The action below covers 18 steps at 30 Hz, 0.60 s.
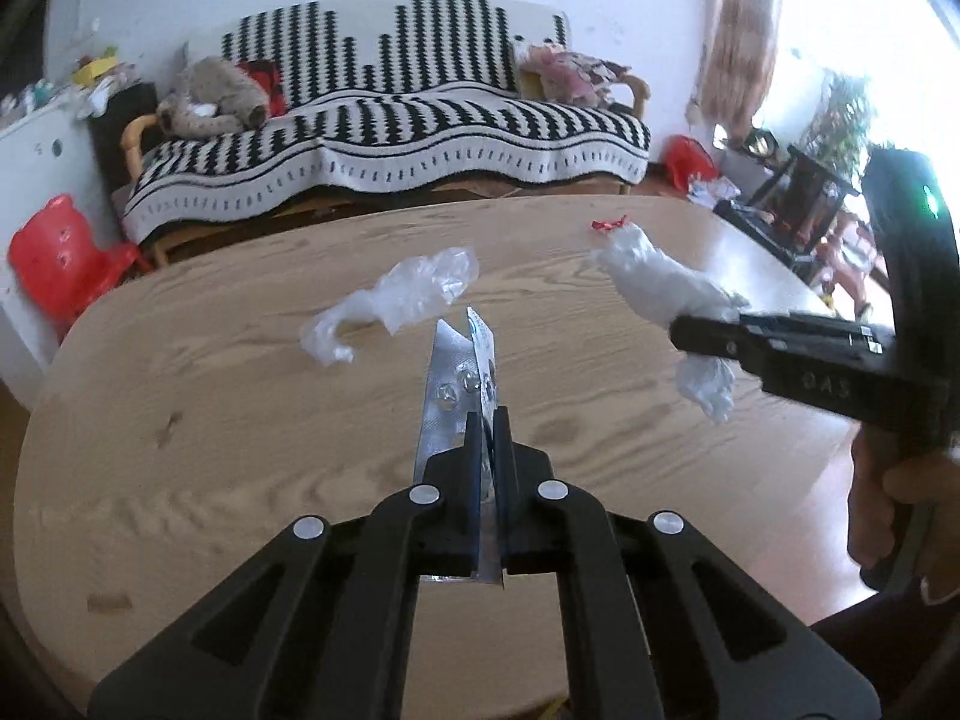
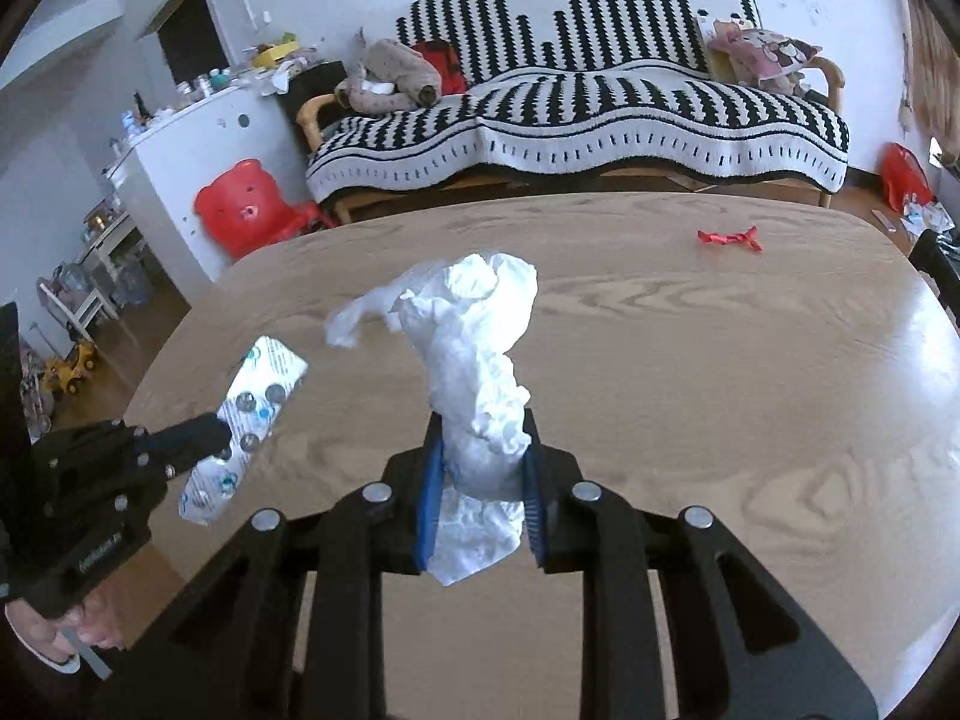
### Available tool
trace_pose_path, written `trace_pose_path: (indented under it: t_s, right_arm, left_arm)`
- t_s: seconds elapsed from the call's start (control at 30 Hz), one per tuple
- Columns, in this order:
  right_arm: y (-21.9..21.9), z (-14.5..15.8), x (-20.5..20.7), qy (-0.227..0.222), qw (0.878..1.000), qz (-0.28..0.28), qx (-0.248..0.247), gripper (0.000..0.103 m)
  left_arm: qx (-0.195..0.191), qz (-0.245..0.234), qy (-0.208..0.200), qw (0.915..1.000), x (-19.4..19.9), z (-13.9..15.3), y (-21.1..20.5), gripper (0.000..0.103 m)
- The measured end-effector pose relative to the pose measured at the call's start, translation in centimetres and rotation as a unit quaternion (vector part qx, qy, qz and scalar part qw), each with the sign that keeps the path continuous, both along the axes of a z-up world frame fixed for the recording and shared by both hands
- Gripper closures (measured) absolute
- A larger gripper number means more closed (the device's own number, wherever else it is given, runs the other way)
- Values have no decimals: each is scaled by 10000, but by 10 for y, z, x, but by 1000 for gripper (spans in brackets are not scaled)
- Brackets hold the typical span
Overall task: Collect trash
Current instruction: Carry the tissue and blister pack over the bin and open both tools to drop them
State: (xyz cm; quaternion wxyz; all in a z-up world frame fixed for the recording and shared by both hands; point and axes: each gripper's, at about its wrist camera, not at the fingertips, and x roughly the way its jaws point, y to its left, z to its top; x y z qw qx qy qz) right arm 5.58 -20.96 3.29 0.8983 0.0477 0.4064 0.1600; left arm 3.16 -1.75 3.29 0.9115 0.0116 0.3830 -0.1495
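My left gripper (image 1: 489, 420) is shut on a silver pill blister pack (image 1: 447, 390), held edge-on above the wooden table (image 1: 240, 420); the pack also shows in the right wrist view (image 2: 252, 414). My right gripper (image 2: 483, 426) is shut on a crumpled white tissue (image 2: 474, 354), held above the table; the tissue also shows in the left wrist view (image 1: 654, 288). A clear plastic wrapper (image 1: 396, 300) lies on the table ahead of the left gripper. A small red wrapper (image 2: 729, 238) lies near the far edge.
A sofa with a black-and-white striped cover (image 1: 390, 120) stands behind the table. A red bear-shaped stool (image 2: 252, 210) sits on the floor at the left beside a white cabinet (image 2: 198, 144). A dark chair (image 1: 804, 198) stands at the right.
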Motion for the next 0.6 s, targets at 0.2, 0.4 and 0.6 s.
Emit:
trace_pose_path:
  t_s: [0.2,0.4,0.6]
  right_arm:
    - [3,-3,-61,-4,9999,130,-67,80]
    - [6,-13,-121,-2,9996,279,-103,80]
    - [8,-25,-173,49,9992,374,-116,80]
  left_arm:
    - [-83,323,-20,9994,-51,0,10,100]
    - [-189,383,101,9990,-90,-8,16,100]
    - [-240,323,231,9989,-131,-24,9,100]
